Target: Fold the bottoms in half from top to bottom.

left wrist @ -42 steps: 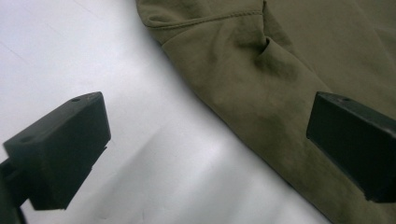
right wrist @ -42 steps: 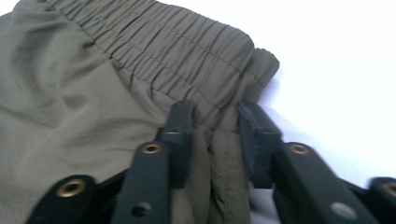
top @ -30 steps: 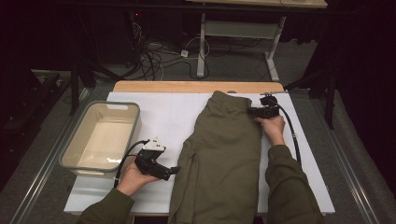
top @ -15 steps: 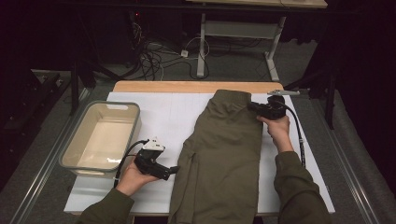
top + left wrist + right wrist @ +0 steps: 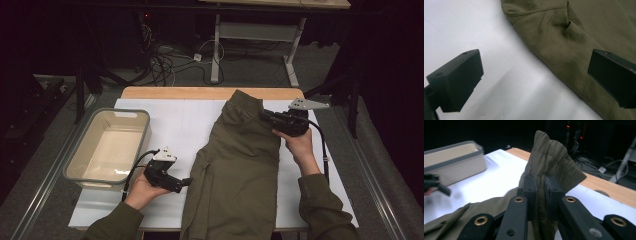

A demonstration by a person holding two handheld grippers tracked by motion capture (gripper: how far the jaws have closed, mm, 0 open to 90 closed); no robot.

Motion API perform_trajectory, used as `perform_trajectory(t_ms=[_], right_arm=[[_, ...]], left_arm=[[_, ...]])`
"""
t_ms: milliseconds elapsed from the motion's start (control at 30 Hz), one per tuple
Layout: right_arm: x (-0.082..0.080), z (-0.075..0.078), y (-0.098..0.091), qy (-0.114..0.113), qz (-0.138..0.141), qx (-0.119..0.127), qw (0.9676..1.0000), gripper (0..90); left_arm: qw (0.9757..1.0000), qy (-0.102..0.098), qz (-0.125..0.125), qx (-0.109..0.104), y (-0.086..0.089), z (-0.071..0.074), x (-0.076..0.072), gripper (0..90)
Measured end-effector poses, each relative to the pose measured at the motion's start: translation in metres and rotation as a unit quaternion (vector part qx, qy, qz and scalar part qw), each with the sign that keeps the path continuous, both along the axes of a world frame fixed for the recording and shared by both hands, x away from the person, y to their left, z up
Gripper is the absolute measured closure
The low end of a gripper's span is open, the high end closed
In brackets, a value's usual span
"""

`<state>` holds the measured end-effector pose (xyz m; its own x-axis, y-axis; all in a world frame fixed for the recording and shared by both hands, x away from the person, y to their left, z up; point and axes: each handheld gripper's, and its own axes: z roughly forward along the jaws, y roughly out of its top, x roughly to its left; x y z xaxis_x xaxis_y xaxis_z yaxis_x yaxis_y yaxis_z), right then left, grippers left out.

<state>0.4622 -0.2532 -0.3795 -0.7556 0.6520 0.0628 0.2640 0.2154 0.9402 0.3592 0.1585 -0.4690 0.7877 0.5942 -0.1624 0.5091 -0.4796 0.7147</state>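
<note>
Clamping the ribbed waistband of the trousers (image 5: pixel 549 152), the right claw (image 5: pixel 540 192) has its two jaws pressed together on the cloth, and the band stands up above them in folds; in the high view this right claw (image 5: pixel 267 116) is at the far right part of the garment, with the hand (image 5: pixel 297 145) behind it and the cable going down along the sleeve; the grey plate lies on top of it.

The left claw (image 5: pixel 534 82) has its jaws wide apart, with nothing between the pads; one jaw is over the white sheet, the other is over the edge of the olive cloth; in the high view the left claw (image 5: pixel 187 182) points to the left edge of the trousers (image 5: pixel 240 170), just beside it; I cannot tell if it touches the cloth.

The trousers lie lengthwise on the white sheet (image 5: pixel 180 125), which covers the tabletop (image 5: pixel 200 92); the legs come toward the person and hang a little over the near edge, while the waist is at the far side, lifted by the right claw; a beige tub (image 5: pixel 107 147) stands at the left side of the tabletop, well apart from the trousers.
</note>
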Motion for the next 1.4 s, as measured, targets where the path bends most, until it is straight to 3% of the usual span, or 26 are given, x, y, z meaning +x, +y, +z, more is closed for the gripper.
perform_trajectory(t_ms=[333, 600, 833, 967, 1400], right_arm=[[-0.043, 0.026, 0.015, -0.047, 0.059, 0.002, 0.9972, 82.6], [-0.083, 0.047, 0.021, -0.082, 0.098, 0.016, 0.9917, 82.6], [-0.118, 0.055, 0.033, -0.098, 0.145, 0.025, 0.9842, 82.5], [-0.134, 0.05, 0.037, -0.097, 0.163, 0.015, 0.9817, 82.5], [-0.156, 0.01, 0.032, -0.053, 0.176, -0.009, 0.983, 82.4]], left_arm=[[1.0, 0.001, 0.003, 0.0, -0.001, -0.001, 0.001, 0.0], [1.0, 0.001, 0.004, 0.003, -0.003, -0.001, 0.001, 0.0], [1.0, 0.0, 0.005, 0.005, -0.002, -0.001, 0.002, 0.0], [1.0, 0.001, 0.006, 0.006, -0.002, -0.002, 0.002, 0.0], [0.9996, 0.008, 0.011, 0.024, -0.001, -0.002, 0.0, 0.0]])
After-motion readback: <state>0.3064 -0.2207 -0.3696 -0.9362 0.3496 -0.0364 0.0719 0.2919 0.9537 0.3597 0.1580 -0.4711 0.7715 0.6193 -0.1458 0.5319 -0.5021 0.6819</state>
